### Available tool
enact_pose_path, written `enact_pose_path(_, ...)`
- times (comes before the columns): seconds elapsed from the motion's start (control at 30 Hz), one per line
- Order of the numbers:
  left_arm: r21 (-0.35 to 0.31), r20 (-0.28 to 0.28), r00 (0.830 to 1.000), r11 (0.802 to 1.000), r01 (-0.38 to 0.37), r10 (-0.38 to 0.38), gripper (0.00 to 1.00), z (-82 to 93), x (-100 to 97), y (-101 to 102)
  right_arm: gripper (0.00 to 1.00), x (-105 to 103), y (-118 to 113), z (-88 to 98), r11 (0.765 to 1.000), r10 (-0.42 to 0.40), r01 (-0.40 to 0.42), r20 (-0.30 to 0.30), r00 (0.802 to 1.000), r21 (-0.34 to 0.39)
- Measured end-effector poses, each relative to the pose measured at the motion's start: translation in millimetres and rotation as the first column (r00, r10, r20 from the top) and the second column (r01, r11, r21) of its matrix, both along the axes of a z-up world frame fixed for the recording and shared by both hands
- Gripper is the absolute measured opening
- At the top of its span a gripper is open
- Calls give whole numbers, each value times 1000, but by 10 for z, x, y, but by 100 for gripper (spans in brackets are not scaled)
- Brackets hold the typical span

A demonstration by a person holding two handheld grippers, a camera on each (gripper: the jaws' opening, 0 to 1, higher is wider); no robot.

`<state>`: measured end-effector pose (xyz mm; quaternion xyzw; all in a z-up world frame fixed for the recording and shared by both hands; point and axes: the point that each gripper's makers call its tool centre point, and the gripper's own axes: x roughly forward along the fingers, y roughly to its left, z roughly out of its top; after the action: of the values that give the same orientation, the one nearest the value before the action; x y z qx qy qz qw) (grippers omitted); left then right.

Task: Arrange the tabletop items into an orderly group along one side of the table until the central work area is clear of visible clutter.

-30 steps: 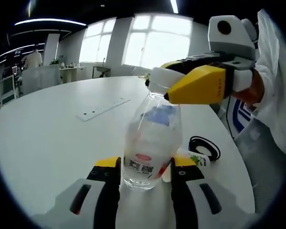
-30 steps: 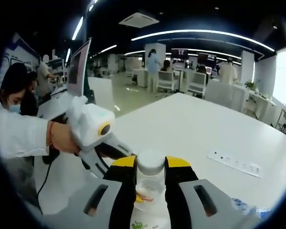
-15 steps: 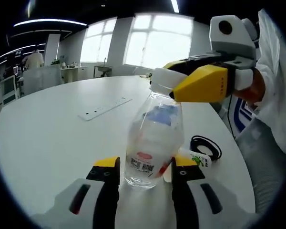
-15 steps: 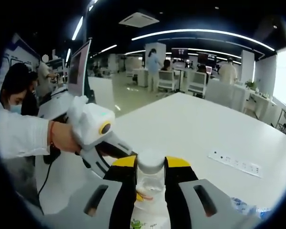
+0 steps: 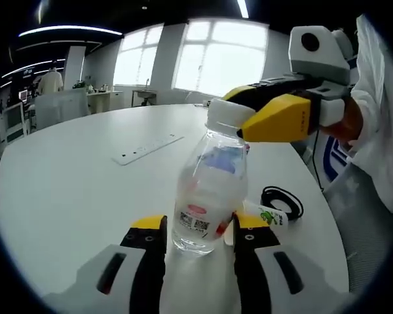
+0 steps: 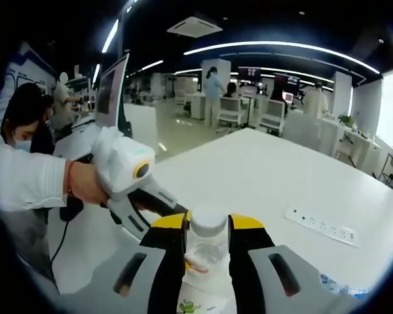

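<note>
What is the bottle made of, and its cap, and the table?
The bottle looks like clear, thin plastic: you see through it, and it has a printed label. Its cap looks like white, matte plastic. The table has a smooth white top with a soft shine, perhaps laminate; I can't tell for sure.

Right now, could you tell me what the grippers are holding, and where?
The clear plastic bottle: right gripper clamps its white cap; left gripper brackets its base.

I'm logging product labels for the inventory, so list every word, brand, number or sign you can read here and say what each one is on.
No text can be read.
Clear bottle: red oval logo and a barcode-like patch on its label, too blurred.
Small white container behind it: green print, too small.
White power strip: no legible marking.
</note>
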<state>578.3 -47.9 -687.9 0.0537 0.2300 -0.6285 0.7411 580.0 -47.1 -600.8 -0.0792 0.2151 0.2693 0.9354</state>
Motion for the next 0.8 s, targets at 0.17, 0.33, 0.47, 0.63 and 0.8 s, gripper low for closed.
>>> enact_pose_path(0.17,3,2,1000,1000,-9,9,39,28,-16,38,30,-13,-12,28,1000,8,-8,10,1000,0)
enact_pose_path(0.33,5,4,1000,1000,-20,20,41,58,-52,74,33,-40,-62,3,1000,17,-16,-9,1000,2)
enact_pose_path(0.47,7,7,999,999,-32,32,43,76,-71,100,38,-67,-109,-17,1000,23,-23,-24,999,5)
enact_pose_path(0.63,17,9,999,999,-43,43,49,89,-119,130,44,-92,-158,-41,1000,30,-29,-41,999,9)
enact_pose_path(0.8,26,15,998,998,-56,55,57,125,-135,162,47,-132,-210,-57,998,58,-57,-58,997,14)
